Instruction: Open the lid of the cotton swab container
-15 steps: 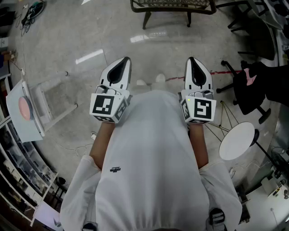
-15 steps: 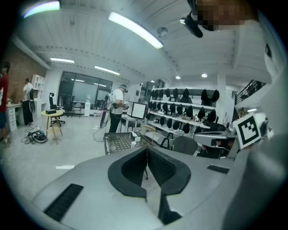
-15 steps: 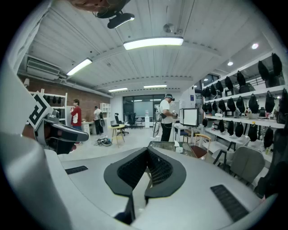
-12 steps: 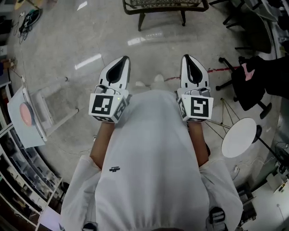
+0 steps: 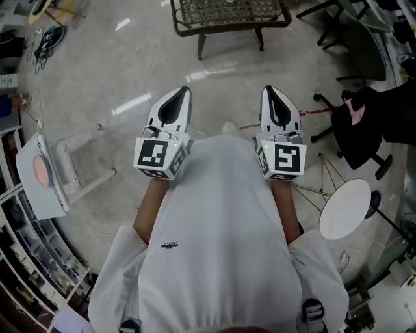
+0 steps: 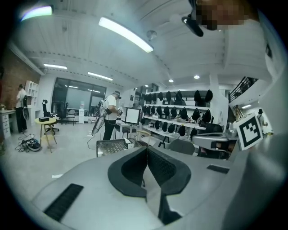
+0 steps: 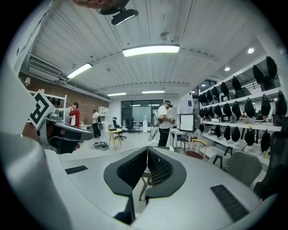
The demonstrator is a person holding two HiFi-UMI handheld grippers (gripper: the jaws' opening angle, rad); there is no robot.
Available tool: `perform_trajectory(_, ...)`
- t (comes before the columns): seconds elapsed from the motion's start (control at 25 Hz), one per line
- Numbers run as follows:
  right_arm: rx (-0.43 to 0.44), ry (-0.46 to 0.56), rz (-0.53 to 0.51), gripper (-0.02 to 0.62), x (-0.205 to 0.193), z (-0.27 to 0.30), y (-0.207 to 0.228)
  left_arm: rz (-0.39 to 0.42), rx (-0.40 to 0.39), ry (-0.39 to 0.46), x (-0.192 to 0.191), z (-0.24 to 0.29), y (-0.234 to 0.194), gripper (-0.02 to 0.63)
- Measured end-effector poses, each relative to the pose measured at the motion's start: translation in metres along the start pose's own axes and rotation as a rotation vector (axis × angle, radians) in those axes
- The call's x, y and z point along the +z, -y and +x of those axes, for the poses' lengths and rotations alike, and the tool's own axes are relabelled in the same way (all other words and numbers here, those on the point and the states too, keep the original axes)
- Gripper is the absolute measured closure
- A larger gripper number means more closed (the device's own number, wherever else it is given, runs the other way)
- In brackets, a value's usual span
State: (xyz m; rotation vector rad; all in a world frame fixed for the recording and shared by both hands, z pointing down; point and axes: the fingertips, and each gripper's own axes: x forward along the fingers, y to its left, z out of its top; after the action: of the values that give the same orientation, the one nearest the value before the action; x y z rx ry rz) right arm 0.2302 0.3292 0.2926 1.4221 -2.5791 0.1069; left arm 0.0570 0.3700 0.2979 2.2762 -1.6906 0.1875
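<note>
No cotton swab container shows in any view. My left gripper (image 5: 184,90) and my right gripper (image 5: 270,90) are held side by side in front of a white-shirted torso, pointing out over the grey floor. In the left gripper view the left gripper (image 6: 146,148) has its dark ribbed pads pressed together with nothing between them. The right gripper (image 7: 146,148) looks the same in the right gripper view: shut and empty. Each carries its cube with square markers.
A dark mesh-topped table (image 5: 227,14) stands ahead on the floor. A black chair with a dark garment (image 5: 364,123) and a round white stool (image 5: 344,208) are at the right, a white stand (image 5: 39,175) at the left. A standing person (image 7: 164,121) works farther off.
The mesh table has come further into the head view and the floor has slid downward. Both grippers stay shut in front of the torso, almost where they were.
</note>
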Motion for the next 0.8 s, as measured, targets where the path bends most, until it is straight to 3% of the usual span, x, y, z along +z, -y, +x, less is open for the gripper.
perform_trajectory(0.48,-0.017,-0.007,0.025,0.594,-0.014,-0.013,0.031,0.032,-0.027,-0.017,-0.001,0.018,0.03,0.601)
perform_trajectory(0.8,-0.004,-0.028,0.071,0.595,-0.022,0.012,0.034,0.057,-0.035,-0.028,0.007,0.041,0.018,0.601)
